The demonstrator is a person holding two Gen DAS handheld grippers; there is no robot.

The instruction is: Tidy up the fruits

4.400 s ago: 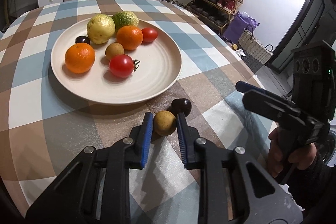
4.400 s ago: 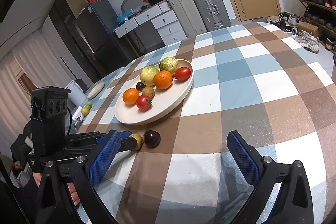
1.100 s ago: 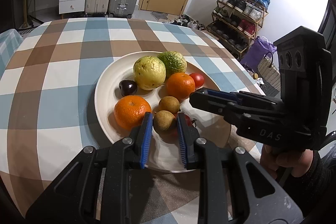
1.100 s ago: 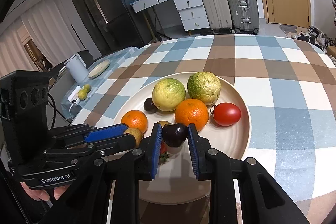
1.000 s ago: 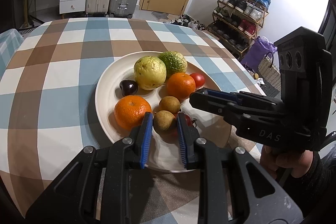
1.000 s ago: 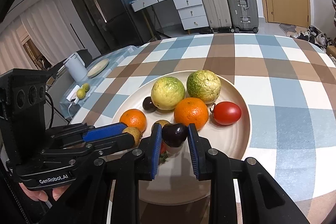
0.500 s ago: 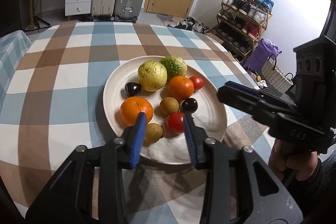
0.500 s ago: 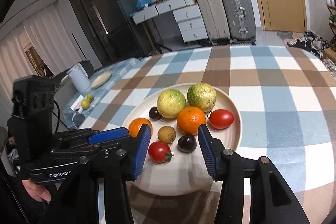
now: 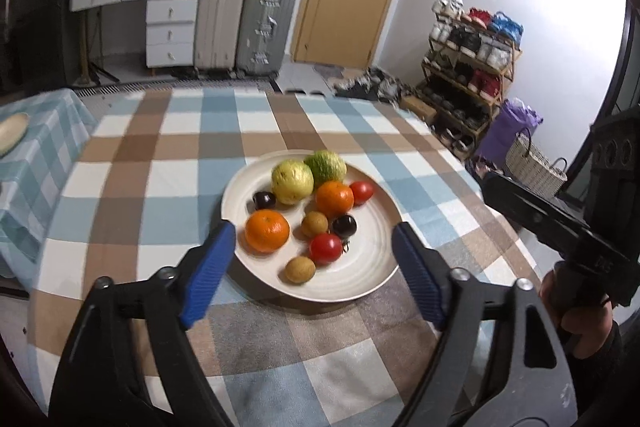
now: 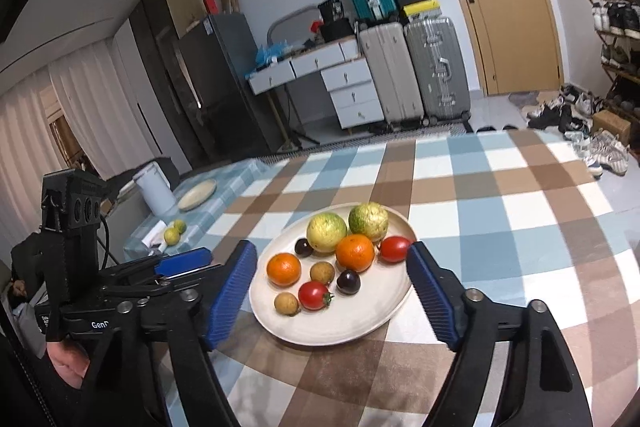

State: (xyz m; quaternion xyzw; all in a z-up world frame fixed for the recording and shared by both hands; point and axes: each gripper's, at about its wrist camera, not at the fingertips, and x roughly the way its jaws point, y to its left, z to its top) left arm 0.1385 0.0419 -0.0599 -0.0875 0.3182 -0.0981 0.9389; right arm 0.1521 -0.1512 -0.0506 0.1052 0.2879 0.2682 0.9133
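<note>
We hold the left gripper (image 9: 310, 255) and the right gripper (image 10: 332, 293) above the near edge of the plate (image 9: 372, 279), each with its fingers spread wide and nothing between them. A second ago each was pinching one small fruit over the plate: the left a small brown fruit (image 9: 300, 269), the right a dark plum (image 10: 348, 281). Both fruits now lie on the plate, and both grippers have drawn back and up. We judge the task close to complete, since no fruit shows on the checked tabletop (image 9: 168, 163) around the plate.

The plate also carries two oranges (image 9: 267, 231), two tomatoes (image 9: 325, 247), a yellow fruit (image 9: 292, 177), a green fruit (image 9: 325, 165), a second plum and a second brown fruit.

The right wrist view alone shows a side table (image 10: 224, 183) to the left with a kettle (image 10: 154, 193), a spare dish and two small limes (image 10: 174, 231). The left wrist view alone shows the shoe rack (image 9: 472, 67) and a wicker basket (image 9: 534, 167).
</note>
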